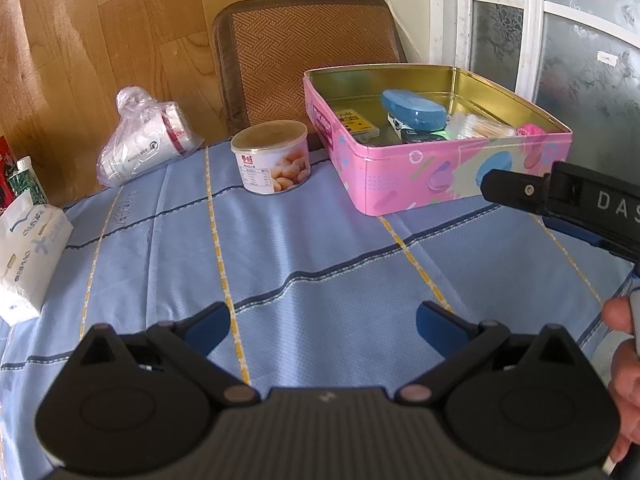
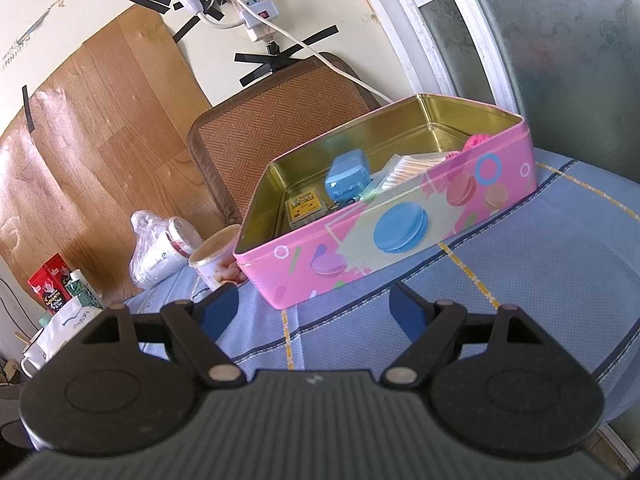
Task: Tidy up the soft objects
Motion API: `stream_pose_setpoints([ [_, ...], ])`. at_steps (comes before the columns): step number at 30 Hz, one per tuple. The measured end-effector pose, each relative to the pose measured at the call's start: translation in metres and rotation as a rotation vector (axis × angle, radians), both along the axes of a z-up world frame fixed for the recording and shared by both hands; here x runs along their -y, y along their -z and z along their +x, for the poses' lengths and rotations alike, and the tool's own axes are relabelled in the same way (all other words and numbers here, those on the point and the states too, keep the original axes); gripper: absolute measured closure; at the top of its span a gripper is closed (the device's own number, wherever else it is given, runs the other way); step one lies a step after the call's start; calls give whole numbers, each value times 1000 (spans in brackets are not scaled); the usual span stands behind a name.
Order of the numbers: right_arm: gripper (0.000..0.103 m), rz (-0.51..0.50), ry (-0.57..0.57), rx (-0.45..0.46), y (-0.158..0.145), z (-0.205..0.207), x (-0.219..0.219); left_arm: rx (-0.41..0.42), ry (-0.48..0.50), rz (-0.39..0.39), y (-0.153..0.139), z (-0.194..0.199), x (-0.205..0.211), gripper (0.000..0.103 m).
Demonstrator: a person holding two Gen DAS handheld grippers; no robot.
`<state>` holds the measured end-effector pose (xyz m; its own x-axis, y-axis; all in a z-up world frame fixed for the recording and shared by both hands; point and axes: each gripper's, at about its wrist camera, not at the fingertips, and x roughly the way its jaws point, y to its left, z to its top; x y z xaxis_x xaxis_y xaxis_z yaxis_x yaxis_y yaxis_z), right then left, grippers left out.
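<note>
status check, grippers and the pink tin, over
Left gripper open, empty, over bare tablecloth. Right gripper open, empty, short of the pink tin. Tin open, blue case and pink fluffy item inside. Path clear.

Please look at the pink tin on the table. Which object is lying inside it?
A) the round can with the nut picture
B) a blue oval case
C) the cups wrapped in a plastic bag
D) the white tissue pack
B: the blue oval case lies inside the open pink tin, while the round can, tissue pack and bagged cups sit outside it on the tablecloth.
</note>
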<state>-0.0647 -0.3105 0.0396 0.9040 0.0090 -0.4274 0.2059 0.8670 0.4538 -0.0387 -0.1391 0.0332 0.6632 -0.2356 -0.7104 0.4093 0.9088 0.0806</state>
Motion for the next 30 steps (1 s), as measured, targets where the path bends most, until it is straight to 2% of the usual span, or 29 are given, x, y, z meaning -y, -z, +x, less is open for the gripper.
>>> stream_pose_setpoints([
  [30,18,4,-6,-5,4,3,3,-34,21,-8,6,1,2,0],
])
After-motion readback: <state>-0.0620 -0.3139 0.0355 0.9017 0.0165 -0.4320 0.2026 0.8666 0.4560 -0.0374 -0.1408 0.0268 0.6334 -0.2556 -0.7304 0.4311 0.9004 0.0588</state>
